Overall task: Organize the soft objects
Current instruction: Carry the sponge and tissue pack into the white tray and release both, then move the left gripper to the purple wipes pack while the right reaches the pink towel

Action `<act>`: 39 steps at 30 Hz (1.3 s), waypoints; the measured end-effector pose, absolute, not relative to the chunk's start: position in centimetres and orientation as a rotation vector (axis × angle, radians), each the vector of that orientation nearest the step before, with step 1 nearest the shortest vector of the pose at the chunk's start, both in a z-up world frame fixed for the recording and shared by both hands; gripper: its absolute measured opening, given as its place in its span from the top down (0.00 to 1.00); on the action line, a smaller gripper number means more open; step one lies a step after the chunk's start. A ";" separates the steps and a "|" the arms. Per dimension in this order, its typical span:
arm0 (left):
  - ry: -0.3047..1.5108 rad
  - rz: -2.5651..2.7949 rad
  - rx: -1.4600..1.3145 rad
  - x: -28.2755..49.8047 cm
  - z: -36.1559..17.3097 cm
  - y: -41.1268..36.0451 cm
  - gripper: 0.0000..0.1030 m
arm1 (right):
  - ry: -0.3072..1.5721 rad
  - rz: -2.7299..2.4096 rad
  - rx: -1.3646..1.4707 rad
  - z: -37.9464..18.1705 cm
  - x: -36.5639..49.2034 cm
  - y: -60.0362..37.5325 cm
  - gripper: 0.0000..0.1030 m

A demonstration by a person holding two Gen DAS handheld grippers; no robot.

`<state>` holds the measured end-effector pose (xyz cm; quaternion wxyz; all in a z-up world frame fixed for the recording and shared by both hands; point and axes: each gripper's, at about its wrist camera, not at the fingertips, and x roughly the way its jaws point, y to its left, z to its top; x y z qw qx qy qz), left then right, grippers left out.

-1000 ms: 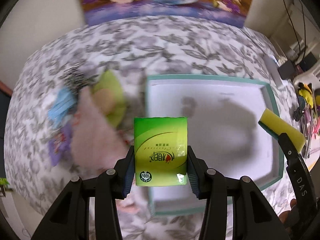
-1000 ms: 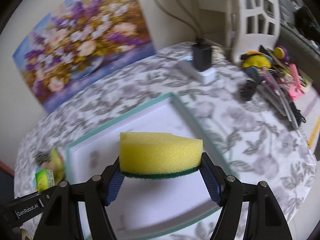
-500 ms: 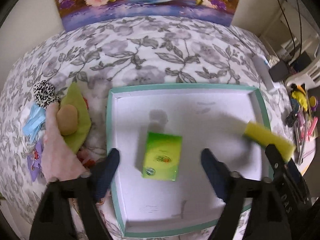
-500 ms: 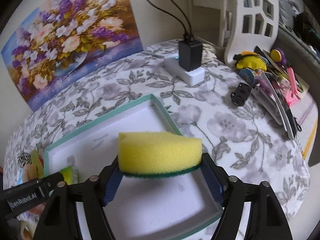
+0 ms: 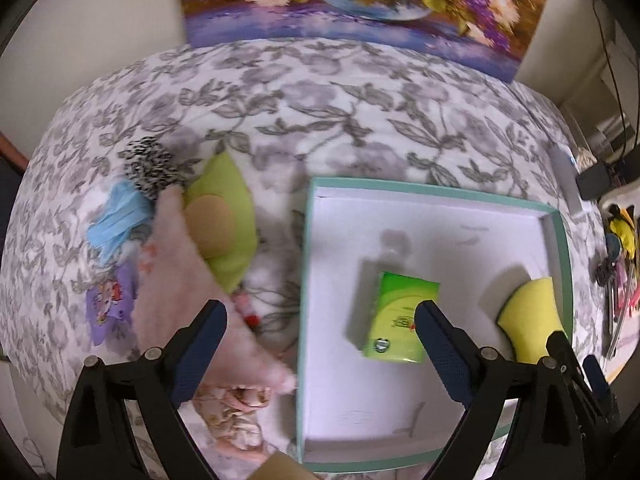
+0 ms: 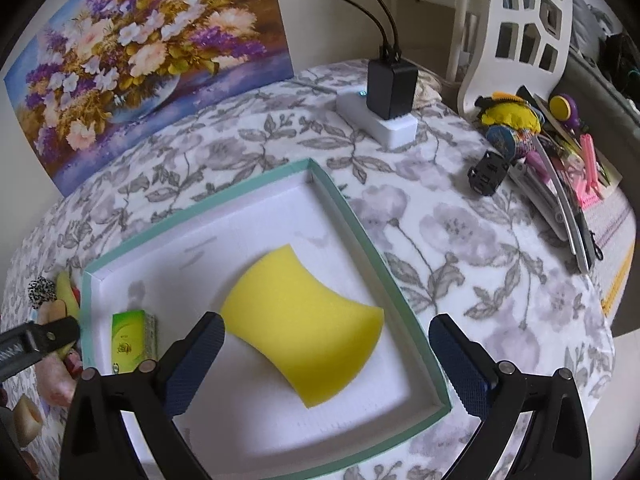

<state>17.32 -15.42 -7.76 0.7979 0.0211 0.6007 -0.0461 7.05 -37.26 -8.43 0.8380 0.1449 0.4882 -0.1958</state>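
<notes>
Both sets of fingers are spread wide and hold nothing. The left gripper hovers over the left rim of the teal-edged white box, one finger above the pile of soft things outside it, the other above the box floor. The right gripper hovers over the box's right part, above the yellow sponge.

The sponge lies flat on the box floor, close to the right wall. The green tissue pack lies flat too, near the middle of the box in the left wrist view, well apart from the sponge.

On the desk, left of the box, sit a green avocado-shaped plush, a pink fuzzy cloth, a blue cloth, a black-and-white spotted piece and a purple printed item, all bunched together and touching.
</notes>
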 end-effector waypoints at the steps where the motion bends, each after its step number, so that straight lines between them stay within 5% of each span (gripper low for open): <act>1: 1.284 -0.092 0.040 17.3 -7.7 -15.1 0.08 | 1.037 -0.415 0.309 -8.5 7.0 -37.3 0.00; 10: 1.220 -0.056 -0.041 16.3 -5.8 -11.2 0.07 | 1.043 -0.388 0.334 -7.6 5.9 -35.3 0.00; 12: 1.205 -0.049 -0.065 16.1 -5.4 -10.2 0.00 | 1.053 -0.377 0.337 -7.4 5.7 -34.4 0.00; 39: 1.121 0.217 -0.263 13.1 -4.2 7.8 0.00 | 1.085 0.023 0.150 -6.9 8.4 -14.2 0.00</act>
